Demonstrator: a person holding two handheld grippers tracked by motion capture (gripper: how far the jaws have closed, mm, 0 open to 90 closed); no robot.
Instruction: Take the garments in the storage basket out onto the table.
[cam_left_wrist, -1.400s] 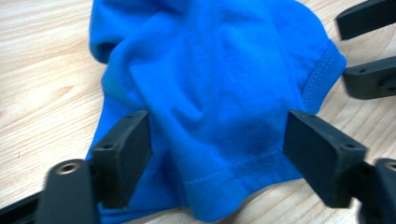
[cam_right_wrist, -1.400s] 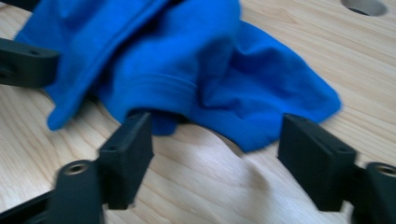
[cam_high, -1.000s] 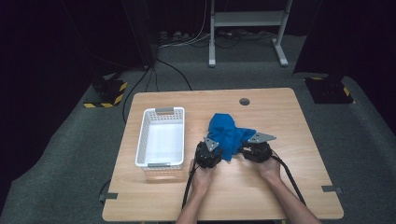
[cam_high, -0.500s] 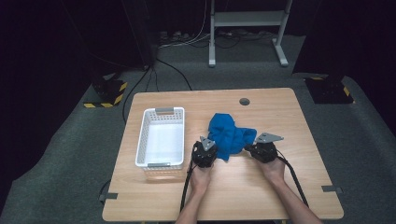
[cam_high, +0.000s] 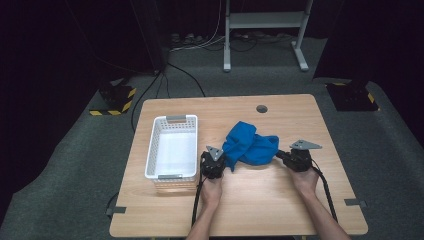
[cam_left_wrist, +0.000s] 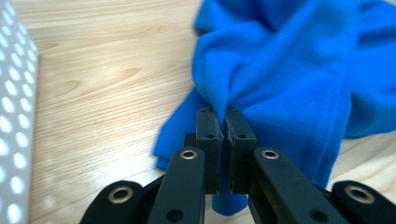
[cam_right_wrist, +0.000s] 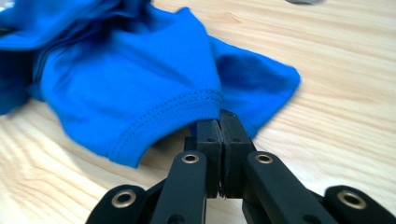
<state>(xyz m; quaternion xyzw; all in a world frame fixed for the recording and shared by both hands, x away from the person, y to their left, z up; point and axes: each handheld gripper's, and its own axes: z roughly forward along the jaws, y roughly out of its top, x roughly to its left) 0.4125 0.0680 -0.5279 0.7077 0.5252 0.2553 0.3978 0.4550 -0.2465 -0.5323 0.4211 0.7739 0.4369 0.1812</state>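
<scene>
Looking down on the tabletop (cam_high: 280, 210), we see the blue garment (cam_high: 248, 146) bunched in a heap a little right of the middle, closer to the near edge than the far one, with the white basket (cam_high: 172, 147) well apart toward the left edge. The heap's long axis runs roughly parallel to the near edge, and we hold it at both ends: the left gripper (cam_high: 216, 161) at its left near corner, the right gripper (cam_high: 288, 156) at its right end. The cloth between them sags in folds and is not yet drawn flat, so we judge the coming move turns on spreading the two grips apart along that axis.

The high view gives that layout but hides the grips themselves. In the left gripper view, the jaws of the left gripper (cam_left_wrist: 225, 119) are pressed together on a gathered fold of the blue garment (cam_left_wrist: 289, 70), the fabric rising straight ahead. In the right gripper view, the right gripper (cam_right_wrist: 219, 122) pinches the stitched hem (cam_right_wrist: 177, 106) of an opening, with the cloth spreading ahead and leftward.
</scene>
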